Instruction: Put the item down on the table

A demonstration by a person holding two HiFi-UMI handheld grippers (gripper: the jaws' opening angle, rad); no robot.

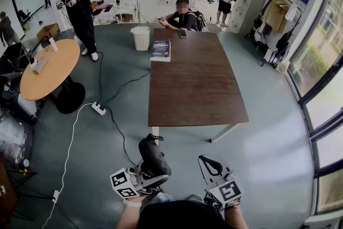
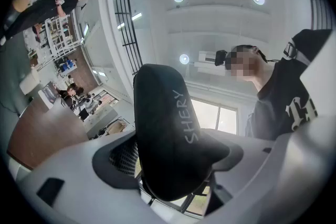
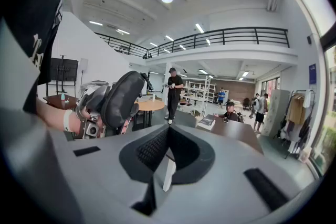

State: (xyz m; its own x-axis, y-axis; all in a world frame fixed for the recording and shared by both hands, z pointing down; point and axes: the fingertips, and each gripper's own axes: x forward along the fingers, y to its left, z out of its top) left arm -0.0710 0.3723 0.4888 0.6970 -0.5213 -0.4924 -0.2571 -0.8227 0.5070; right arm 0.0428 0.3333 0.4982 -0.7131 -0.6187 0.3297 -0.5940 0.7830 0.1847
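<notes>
Peering along the left gripper [image 1: 150,175], I see its jaws spread wide and clamped on a black case [image 2: 163,134]. The case's lower end is buried between them, so I cannot tell its full shape. It is held up in the air, well short of the brown table [image 1: 195,80], and not touching it. The right gripper [image 3: 168,136] has its jaws together with nothing between them.

From the head view, the bottom edge cuts off both forearms, and a dark head covers part of them.

On the table's far left corner lies a book [image 1: 161,50]; its cover print is too small to read. A phone [image 1: 183,33] rests near a seated person [image 1: 186,17] at the far end. A white bin [image 1: 141,37] stands just beside that corner. To the left are a round wooden table [image 1: 47,71], a power strip [image 1: 98,109] on the floor with its cable trailing, and a standing person in black [image 1: 79,5].

White letters on the case read "SHERY".
</notes>
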